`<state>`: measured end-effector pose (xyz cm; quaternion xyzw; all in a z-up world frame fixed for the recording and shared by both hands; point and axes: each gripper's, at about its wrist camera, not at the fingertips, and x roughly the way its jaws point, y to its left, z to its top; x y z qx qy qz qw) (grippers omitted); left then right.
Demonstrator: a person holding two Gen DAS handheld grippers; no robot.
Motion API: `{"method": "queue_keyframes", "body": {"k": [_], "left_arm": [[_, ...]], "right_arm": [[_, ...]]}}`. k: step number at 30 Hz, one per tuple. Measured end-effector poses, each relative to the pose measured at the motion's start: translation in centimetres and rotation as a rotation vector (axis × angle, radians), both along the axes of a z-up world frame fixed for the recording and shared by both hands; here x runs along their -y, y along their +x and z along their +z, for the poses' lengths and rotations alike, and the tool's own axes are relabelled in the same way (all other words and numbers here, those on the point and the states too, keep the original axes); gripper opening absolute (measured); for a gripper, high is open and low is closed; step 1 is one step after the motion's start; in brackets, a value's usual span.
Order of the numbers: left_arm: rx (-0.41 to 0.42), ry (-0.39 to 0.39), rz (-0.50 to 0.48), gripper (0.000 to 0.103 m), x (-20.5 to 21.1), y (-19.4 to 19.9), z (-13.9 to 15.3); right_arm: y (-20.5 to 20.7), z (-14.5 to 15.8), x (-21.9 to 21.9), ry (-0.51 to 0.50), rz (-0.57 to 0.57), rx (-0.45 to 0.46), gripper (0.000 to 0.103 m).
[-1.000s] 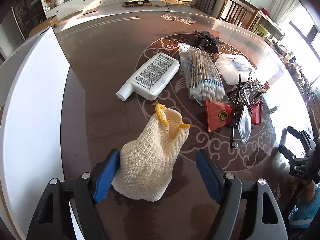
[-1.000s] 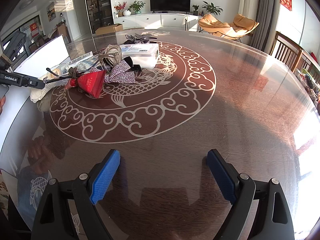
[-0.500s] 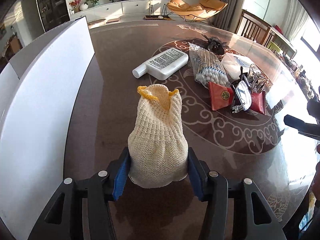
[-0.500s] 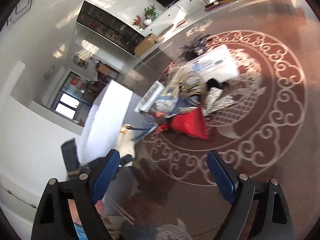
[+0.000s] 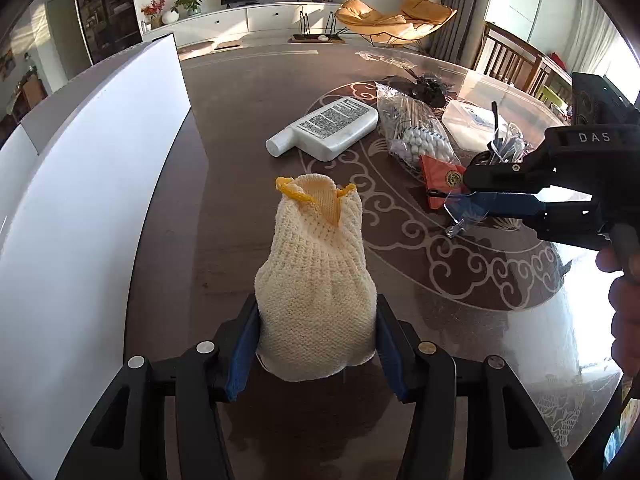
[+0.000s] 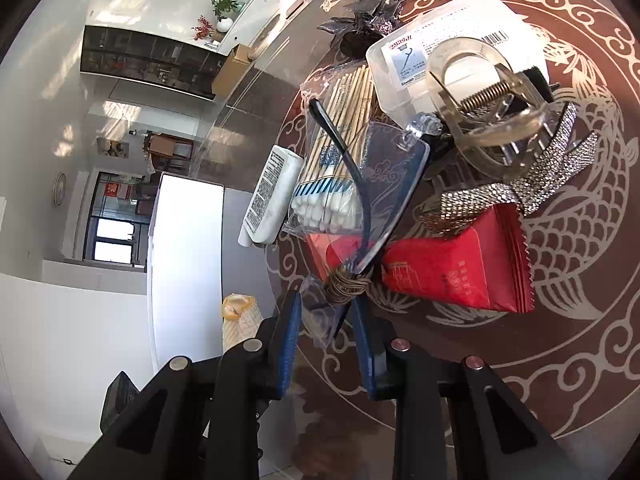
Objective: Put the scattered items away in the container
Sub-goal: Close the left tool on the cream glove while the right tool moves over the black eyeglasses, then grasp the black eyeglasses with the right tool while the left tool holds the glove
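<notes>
A cream knitted pouch (image 5: 316,280) with a yellow rim stands on the dark table, and my left gripper (image 5: 316,320) is shut on its lower part. In the right wrist view the pouch (image 6: 238,320) shows at the lower left. My right gripper (image 6: 326,312) is shut on a pair of clear-lens glasses (image 6: 384,184) at the near edge of the pile. In the left wrist view the right gripper (image 5: 464,204) pinches a lens of the glasses (image 5: 460,220). The white container (image 5: 80,200) stands to the left of the pouch.
The pile holds a white bottle (image 5: 328,128), a bag of cotton swabs (image 5: 412,132), red packets (image 6: 452,272), a clear plastic box (image 5: 468,124), a clear hair claw (image 6: 480,100) and a rhinestone bow (image 6: 520,192). A person's hand (image 5: 624,300) is at the right edge.
My left gripper closed on the knitted pouch and then kept still. My right gripper rolled, swung over to the pile and closed on the glasses.
</notes>
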<state>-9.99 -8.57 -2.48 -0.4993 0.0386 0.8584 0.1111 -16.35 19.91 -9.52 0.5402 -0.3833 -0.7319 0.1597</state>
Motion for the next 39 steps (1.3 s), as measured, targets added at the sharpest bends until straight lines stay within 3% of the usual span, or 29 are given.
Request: {"method": "queue_keyframes", "body": {"k": [2,6,9,13,15,16,17,18,19,24,26,29,35,39], "left_arm": [[0.003,0.005,0.001,0.053,0.0,0.2,0.1],[0.014,0.01,-0.032,0.053,-0.3,1.8,0.1],[0.032,0.029,-0.058,0.053,-0.8,3.5,0.2],[0.04,0.035,-0.073,0.053,-2.0,5.3,0.3],[0.017,-0.003,-0.062,0.055,-2.9,5.7,0.1],[0.008,-0.021,-0.052,0.061,-3.3,5.7,0.0],[0.007,-0.028,-0.042,0.071,-3.6,5.7,-0.2],[0.011,-0.026,-0.03,0.077,-3.4,5.8,-0.4],[0.016,-0.019,-0.016,0.083,-3.2,5.8,-0.7],[-0.012,-0.046,-0.001,0.088,-3.5,5.9,-1.1],[-0.012,-0.049,0.01,0.097,-3.6,5.3,-1.3],[-0.026,-0.046,0.036,0.103,-3.7,4.6,-1.5],[-0.074,-0.03,0.068,0.103,-3.8,4.7,-1.7],[-0.079,-0.027,0.072,0.103,-3.9,4.5,-1.8]], "right_arm": [[0.5,0.5,0.2,0.008,0.042,-0.024,0.005],[3.4,3.2,0.4,0.133,0.219,-0.135,0.005],[6.2,3.9,-0.9,0.218,0.353,-0.15,0.005],[9.2,4.4,-2.6,0.501,0.492,-0.199,0.005],[9.9,4.1,-3.4,0.553,0.519,-0.225,0.009],[10.2,4.1,-4.0,0.58,0.511,-0.254,0.027],[10.5,3.9,-4.3,0.614,0.504,-0.283,0.08],[10.9,3.7,-4.1,0.649,0.5,-0.311,0.103],[11.3,3.4,-4.0,0.67,0.5,-0.359,0.102],[14.9,3.1,-4.3,0.716,0.553,-0.527,0.102],[15.9,3.6,-3.7,0.713,0.591,-0.579,0.102],[16.3,3.2,-1.5,0.785,0.667,-0.61,0.102],[14.6,1.1,1.5,0.865,0.748,-0.647,0.102],[13.4,0.6,1.0,0.784,0.732,-0.625,0.102]]}}
